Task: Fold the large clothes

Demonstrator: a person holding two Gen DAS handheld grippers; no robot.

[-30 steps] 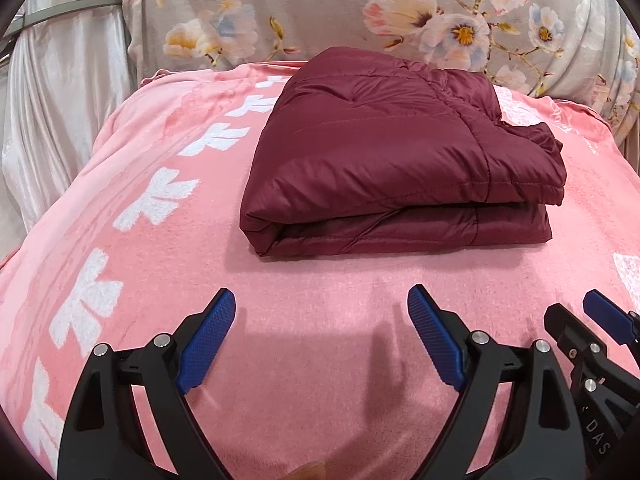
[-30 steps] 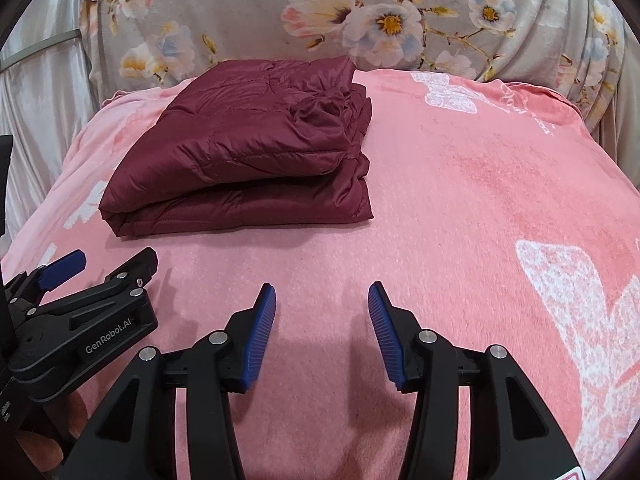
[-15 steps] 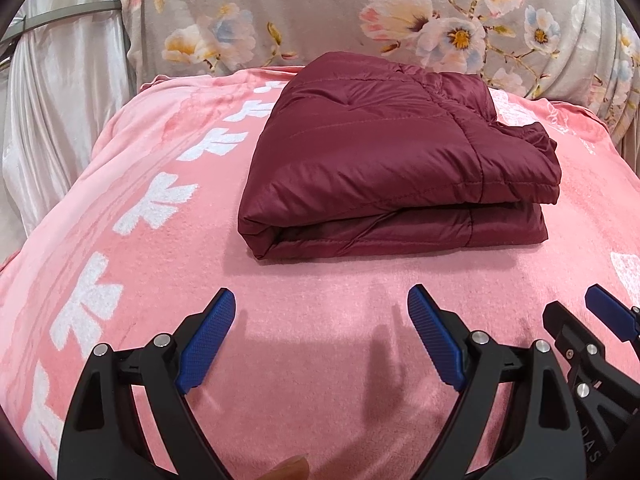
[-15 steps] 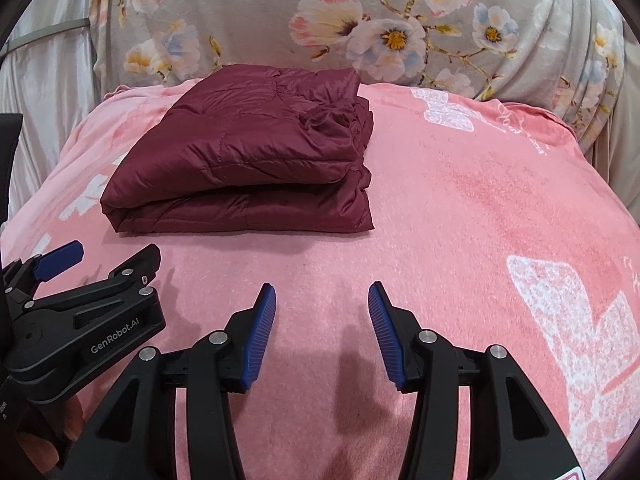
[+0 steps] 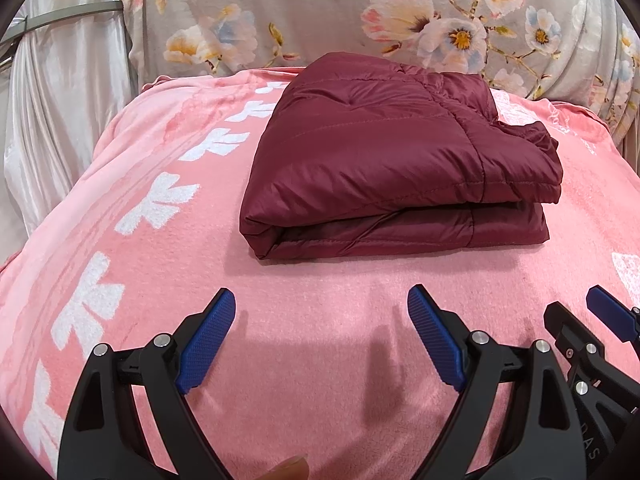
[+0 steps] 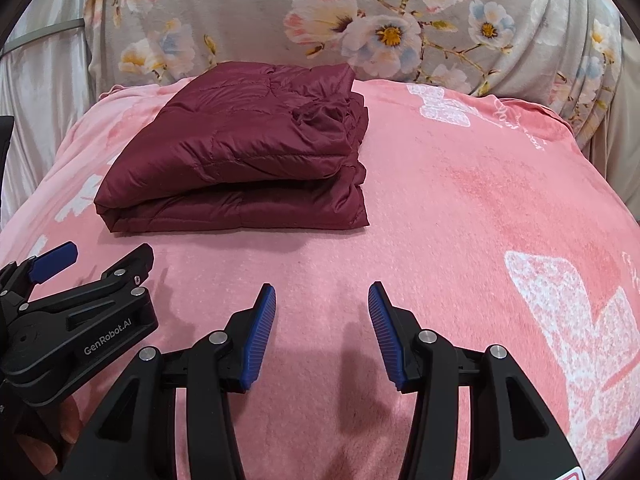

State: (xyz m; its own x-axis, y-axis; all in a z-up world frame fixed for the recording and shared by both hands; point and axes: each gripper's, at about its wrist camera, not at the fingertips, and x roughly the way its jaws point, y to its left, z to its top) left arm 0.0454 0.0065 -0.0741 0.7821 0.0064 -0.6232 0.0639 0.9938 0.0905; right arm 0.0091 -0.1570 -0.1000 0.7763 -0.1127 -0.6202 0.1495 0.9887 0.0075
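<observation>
My left tongs (image 5: 320,340) stay spread wide and empty over the pink blanket (image 5: 132,184). The folded maroon jacket (image 5: 400,160) lies ahead on it, untouched and sitting slightly lower in view than a second ago. My right tongs (image 6: 322,332) remain half open, empty.

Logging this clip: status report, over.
Left gripper open, empty. Right gripper open, empty. Maroon puffer jacket folded flat on pink blanket, untouched. Nothing between grippers and jacket.
</observation>
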